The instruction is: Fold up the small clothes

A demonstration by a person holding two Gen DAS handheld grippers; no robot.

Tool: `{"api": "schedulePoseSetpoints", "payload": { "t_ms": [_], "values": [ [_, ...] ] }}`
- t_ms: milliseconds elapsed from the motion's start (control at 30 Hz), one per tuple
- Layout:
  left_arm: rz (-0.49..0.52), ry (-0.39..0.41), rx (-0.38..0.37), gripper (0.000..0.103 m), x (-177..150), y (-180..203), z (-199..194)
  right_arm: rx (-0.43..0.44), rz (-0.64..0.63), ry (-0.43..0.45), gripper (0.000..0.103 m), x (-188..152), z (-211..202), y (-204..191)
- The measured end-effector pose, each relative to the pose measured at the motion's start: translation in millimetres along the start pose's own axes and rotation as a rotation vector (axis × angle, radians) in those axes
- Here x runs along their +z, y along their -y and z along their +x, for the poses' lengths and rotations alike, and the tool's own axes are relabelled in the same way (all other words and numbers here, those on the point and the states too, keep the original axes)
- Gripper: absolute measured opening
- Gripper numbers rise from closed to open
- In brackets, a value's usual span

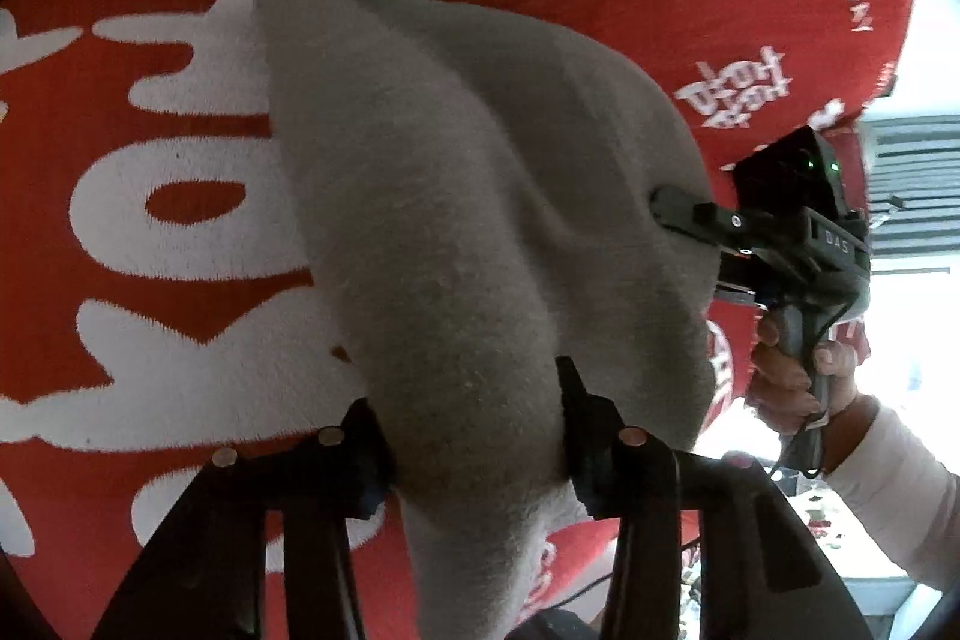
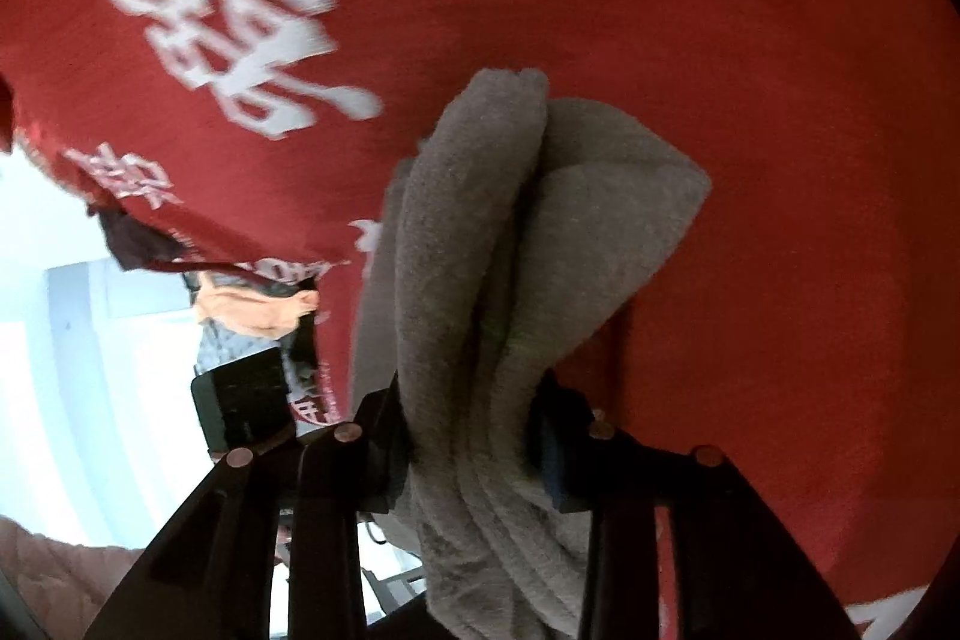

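You hold the grey garment (image 1: 456, 196) bunched above the red printed cloth (image 1: 150, 58), left gripper (image 1: 474, 436) clamped on one end, right gripper (image 1: 690, 220) pinching the far side. Risk: thick bunched layers slip from either pinch, likely if you pull apart fast. Cloth edge lies just beyond the right gripper; open room sits left of the garment.

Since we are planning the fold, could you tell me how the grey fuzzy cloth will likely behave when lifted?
The grey fuzzy cloth is probably floppy: it drapes and creases between the left gripper and right gripper. Likely light, sagging only gently. Its napped surface should resist slipping.
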State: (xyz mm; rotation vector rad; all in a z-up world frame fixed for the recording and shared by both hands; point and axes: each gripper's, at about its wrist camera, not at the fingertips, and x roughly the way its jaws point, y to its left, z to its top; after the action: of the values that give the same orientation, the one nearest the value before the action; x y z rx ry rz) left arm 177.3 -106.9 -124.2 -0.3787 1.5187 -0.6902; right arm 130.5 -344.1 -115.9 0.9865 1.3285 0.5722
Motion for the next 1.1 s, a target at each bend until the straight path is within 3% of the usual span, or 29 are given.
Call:
{"api": "schedulePoseSetpoints", "payload": {
  "t_ms": [233,400,533,633,733,800,867,967,1067,1100],
  "values": [
    [0.024,0.035,-0.026,0.047,-24.3,-9.0,-54.5,0.042,-0.004,0.011,0.037,-28.3,16.2,-47.3],
    [0.04,0.047,0.012,0.047,-55.3,-30.7,-95.4,0.071,0.003,-0.004,0.037,-63.8,41.9,-69.1],
    [0.024,0.039,0.067,0.047,-75.9,-54.7,-100.2,0.053,0.002,-0.031,0.037,-83.7,71.0,-68.9],
    [-0.005,0.021,0.13,0.047,-89.8,-76.2,-93.3,-0.041,-0.02,-0.065,0.037,-89.0,97.5,-62.1],
    [-0.031,0.007,0.154,0.05,-101.8,-97.6,-88.1,-0.256,-0.074,-0.091,0.037,-92.6,117.0,-51.5],
    [-0.039,0.011,0.163,0.051,-106.2,-102.3,-88.6,-0.316,-0.081,-0.089,0.037,-94.7,108.9,-36.2],
    [-0.035,0.02,0.187,0.059,-107.4,-98.4,-90.7,-0.36,-0.092,-0.071,0.044,-95.8,106.2,-40.8],
    [-0.033,0.016,0.23,0.06,-110.0,-95.8,-95.4,-0.456,-0.109,-0.047,0.054,-100.5,100.9,-53.7],
    [-0.004,0.028,0.311,0.06,-111.4,-86.1,-104.5,-0.529,-0.108,-0.026,0.055,-106.4,92.9,-65.0],
    [0.006,0.035,0.344,0.064,-111.9,-80.1,-108.1,-0.562,-0.113,-0.019,0.056,-109.3,90.3,-70.8]
  ]
}}
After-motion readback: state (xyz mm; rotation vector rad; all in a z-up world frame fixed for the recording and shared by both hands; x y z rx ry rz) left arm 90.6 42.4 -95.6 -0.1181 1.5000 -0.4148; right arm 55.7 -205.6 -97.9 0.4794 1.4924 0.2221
